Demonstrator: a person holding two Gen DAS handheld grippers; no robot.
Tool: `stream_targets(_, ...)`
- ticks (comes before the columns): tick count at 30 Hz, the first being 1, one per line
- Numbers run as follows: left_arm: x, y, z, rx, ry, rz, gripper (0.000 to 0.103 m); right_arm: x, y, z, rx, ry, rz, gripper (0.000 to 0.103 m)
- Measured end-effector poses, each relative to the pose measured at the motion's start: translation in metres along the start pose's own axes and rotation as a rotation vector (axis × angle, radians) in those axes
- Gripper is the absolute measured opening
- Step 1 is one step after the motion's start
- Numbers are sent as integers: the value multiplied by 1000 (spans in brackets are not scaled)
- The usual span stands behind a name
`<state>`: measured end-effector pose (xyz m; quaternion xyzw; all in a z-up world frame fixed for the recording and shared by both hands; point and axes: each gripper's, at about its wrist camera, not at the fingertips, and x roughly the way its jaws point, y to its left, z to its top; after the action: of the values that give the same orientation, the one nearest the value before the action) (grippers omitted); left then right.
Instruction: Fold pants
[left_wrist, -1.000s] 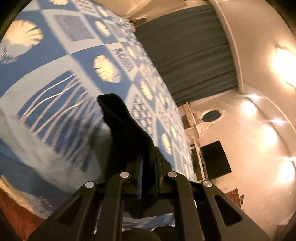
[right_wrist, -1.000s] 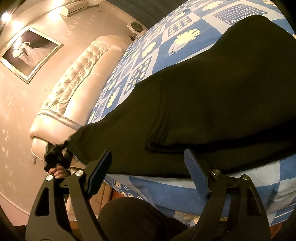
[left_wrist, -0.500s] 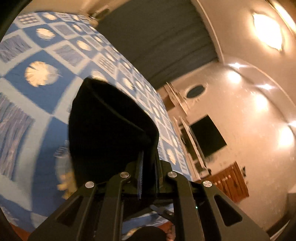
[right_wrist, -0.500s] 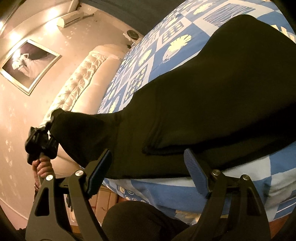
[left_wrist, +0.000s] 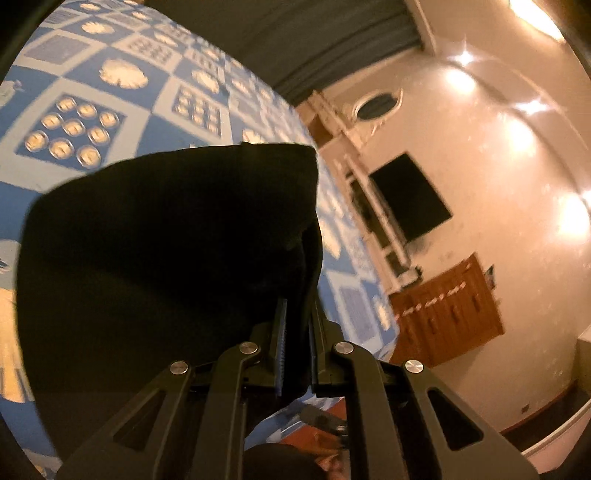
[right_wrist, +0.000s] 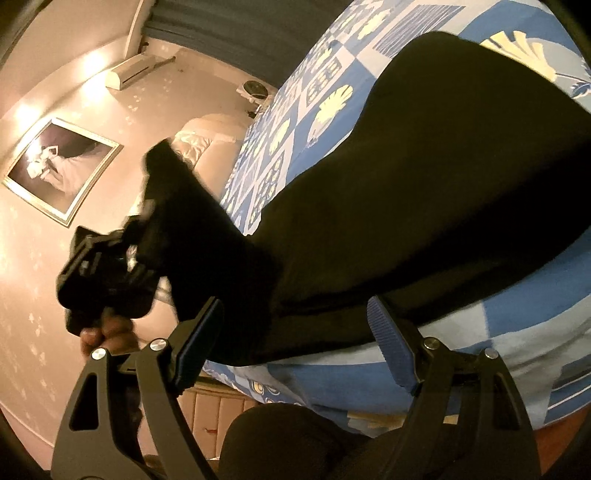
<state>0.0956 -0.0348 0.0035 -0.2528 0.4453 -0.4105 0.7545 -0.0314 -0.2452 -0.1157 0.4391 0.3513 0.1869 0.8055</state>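
Note:
Black pants (right_wrist: 424, 192) lie across the blue patterned bed (right_wrist: 325, 92), their near edge along the bed's front side. My left gripper (left_wrist: 295, 325) is shut on one end of the pants (left_wrist: 166, 240), which hangs lifted and doubled over above the bed. In the right wrist view that left gripper (right_wrist: 110, 273), held by a hand (right_wrist: 107, 332), carries the raised pant end at the left. My right gripper (right_wrist: 291, 347) stands open at the bed's front edge, its blue pads on either side of the pants' near hem without pressing on it.
A padded cream headboard (right_wrist: 207, 133) and a framed picture (right_wrist: 59, 166) are at the left. A dark curtain (left_wrist: 280, 40), a wall television (left_wrist: 410, 199) and a wooden cabinet (left_wrist: 447, 310) stand beyond the bed. A dark-clothed knee (right_wrist: 295, 439) is below the right gripper.
My left gripper has swept the pant end up and across toward the rest of the pants, rolling as it went. The right gripper has shifted slightly and stayed open.

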Motion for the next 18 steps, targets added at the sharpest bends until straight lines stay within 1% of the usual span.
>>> stream_targets(3,28,3,-13,16,49,39,9,-4,-2,1,16,-6,8,80)
stream_targets(6,51,15,-23,9,86,71,9,-7,-5,3,29,-10,17,80)
stream_targets(9,62,25,-28,8,99,93,9,-9,-5,4,27,-12,11,80)
stream_targets(13,58,17,-31,59,92,115,11,-11,0,5,27,-14,0,80)
stream_targets(15,54,11,-28,67,71,106,20,-14,2,6,19,-22,-8,80)
stream_targets(16,50,7,-29,68,62,80,32,-18,4,8,8,-28,-14,80)
stream_targets(17,47,4,-30,71,52,71,40,-19,6,9,1,-32,-19,80)
stream_targets(18,43,0,-30,80,32,69,55,-22,9,11,-9,-36,-24,80)
